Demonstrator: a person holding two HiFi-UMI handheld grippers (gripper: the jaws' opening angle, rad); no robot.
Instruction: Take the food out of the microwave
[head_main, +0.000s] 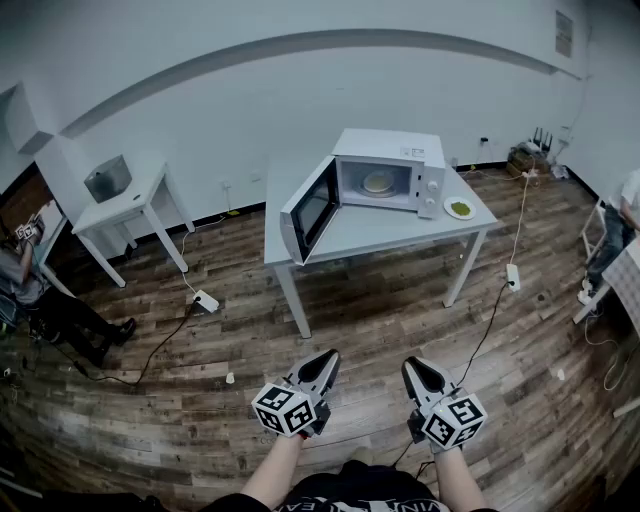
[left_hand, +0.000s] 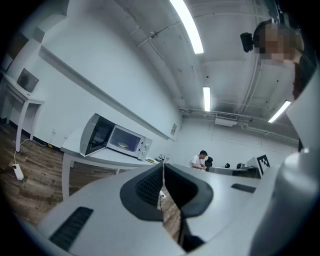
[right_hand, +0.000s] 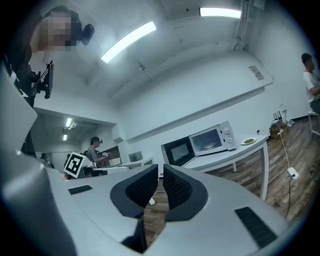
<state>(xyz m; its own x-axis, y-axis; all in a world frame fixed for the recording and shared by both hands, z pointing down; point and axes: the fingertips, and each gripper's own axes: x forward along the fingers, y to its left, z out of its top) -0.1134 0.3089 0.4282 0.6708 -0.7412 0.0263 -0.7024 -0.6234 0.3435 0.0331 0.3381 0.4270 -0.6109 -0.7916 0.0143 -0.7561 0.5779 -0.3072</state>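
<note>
Both tongs are closed and empty. The left tongs (head_main: 328, 357) and the right tongs (head_main: 409, 366) are held level and low in front of the person, over the wood floor and well apart from the bench (head_main: 400, 232). The microwave (head_main: 390, 170) stands on that bench straight ahead, its cavity facing the person. The food, a pale round portion on a plate (head_main: 378, 182), lies flat inside. The door (head_main: 310, 208) hangs wide open on the left side, so it stands on the left tongs' line of approach. The right tongs probably have the clearer, slightly nearer path into the opening. A small plate of green food (head_main: 459, 208) sits on the bench just right of the microwave, outside it. The whole reach to the bench is not yet made.
</note>
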